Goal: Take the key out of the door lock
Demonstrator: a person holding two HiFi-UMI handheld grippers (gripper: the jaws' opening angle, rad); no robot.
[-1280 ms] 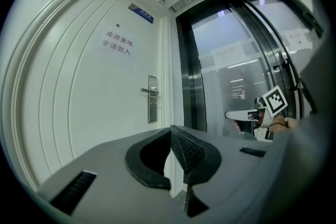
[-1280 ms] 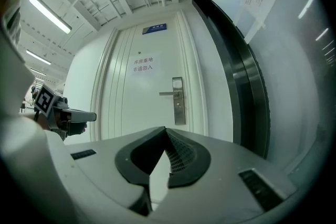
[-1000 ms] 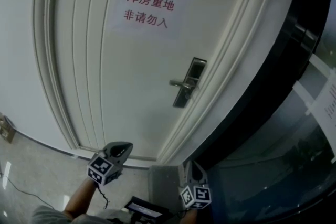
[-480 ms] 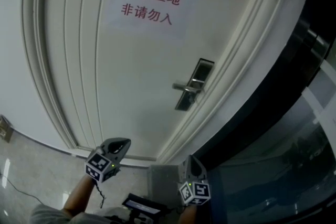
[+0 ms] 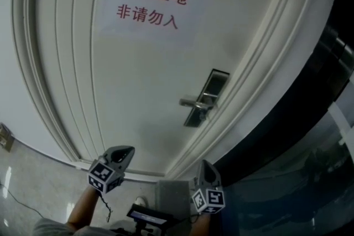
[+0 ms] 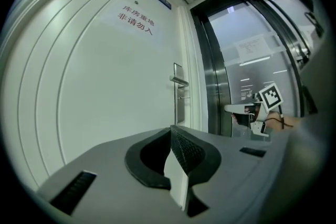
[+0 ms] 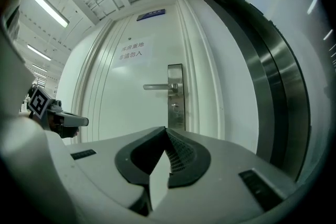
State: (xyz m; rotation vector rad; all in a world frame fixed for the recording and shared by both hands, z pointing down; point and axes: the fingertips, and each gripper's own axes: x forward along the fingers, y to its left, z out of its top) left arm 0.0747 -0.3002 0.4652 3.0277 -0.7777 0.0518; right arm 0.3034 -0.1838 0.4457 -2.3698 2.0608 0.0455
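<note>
Approach step, looks like: the left gripper [image 5: 123, 153] and right gripper [image 5: 205, 168] are both hanging clenched on nothing, well short of the door [image 5: 138, 80]. The key [image 7: 175, 106], tiny and metallic, is sitting in the lock plate [image 7: 176, 120] under the handle [image 7: 156, 86], near the door's right edge. Next, one gripper's needing to open up and reach it.

Door [image 5: 138, 91] straight ahead, filling the head view. Paper sign [image 5: 149, 5] on its upper middle. Lock plate [image 5: 207, 98] at the door's right edge, handle [image 5: 193, 102] reaching left from it. Key [image 7: 175, 106] in the plate just below the handle. Door frame [image 5: 260, 74] right of the plate, glass partition [image 5: 310, 174] beyond that. Floor [image 5: 33, 174] at the door's foot. Left tongs [image 5: 124, 151] and right tongs [image 5: 204, 166] low in front, side by side, well apart from the door, with the right tongs nearer the frame
</note>
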